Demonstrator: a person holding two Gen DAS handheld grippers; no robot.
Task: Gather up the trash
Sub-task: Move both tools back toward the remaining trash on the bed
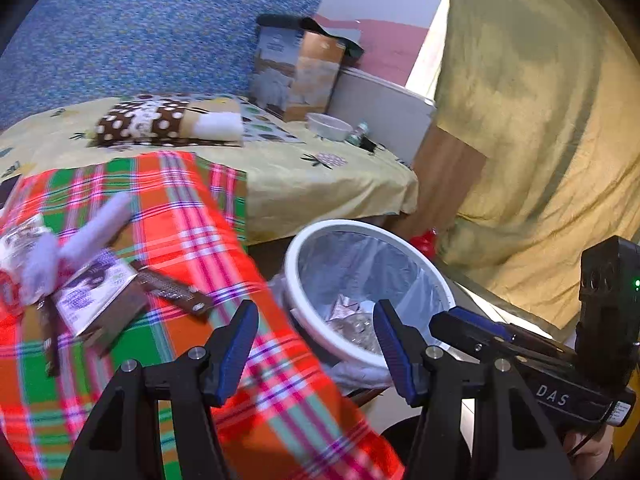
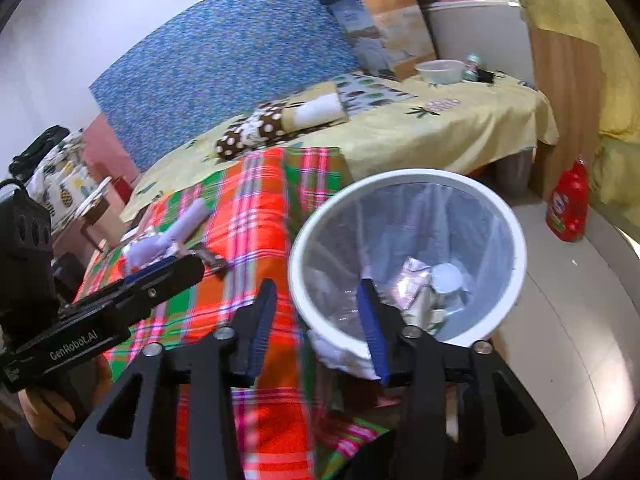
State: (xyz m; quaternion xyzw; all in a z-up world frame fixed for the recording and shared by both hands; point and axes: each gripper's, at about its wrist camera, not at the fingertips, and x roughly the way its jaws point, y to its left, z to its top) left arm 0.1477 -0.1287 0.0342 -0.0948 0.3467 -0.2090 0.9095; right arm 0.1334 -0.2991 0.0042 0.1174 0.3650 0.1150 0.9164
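— Bedroom, is it? What's the ground like?

— Low bed under a yellow pineapple sheet [image 1: 320,176], blue patterned headboard [image 1: 140,32] behind it, and a plaid cloth [image 1: 192,216] in red, green and orange spread over the near end.

— Where's the trash?

— Two lots. Loose wrappers [image 1: 100,296] and a crumpled white tissue [image 1: 92,232] lie on the plaid cloth, far left in the left wrist view. The rest is already in the white-rimmed bin [image 2: 516,264], lined with a clear bag, standing on the floor just beside the bed's edge. Crumpled foil and a white cup [image 2: 446,276] sit at its bottom.

— And the claws?

— The left claw [image 1: 316,344] stands wide with nothing between its blue pads; it hangs over the cloth's edge, its right finger in front of the bin's rim. The wrappers lie up and to its left, well apart from it.

— The right one?

— The right claw [image 2: 320,320] is partly parted and empty too, one finger over the cloth, the other over the bin's mouth. The binned trash shows just beyond that right finger.

— Anything else about?

— A red bottle [image 2: 570,208] on the floor past the bin, and a white bowl [image 2: 440,71] beside a cardboard box [image 2: 384,28] at the bed's far end.
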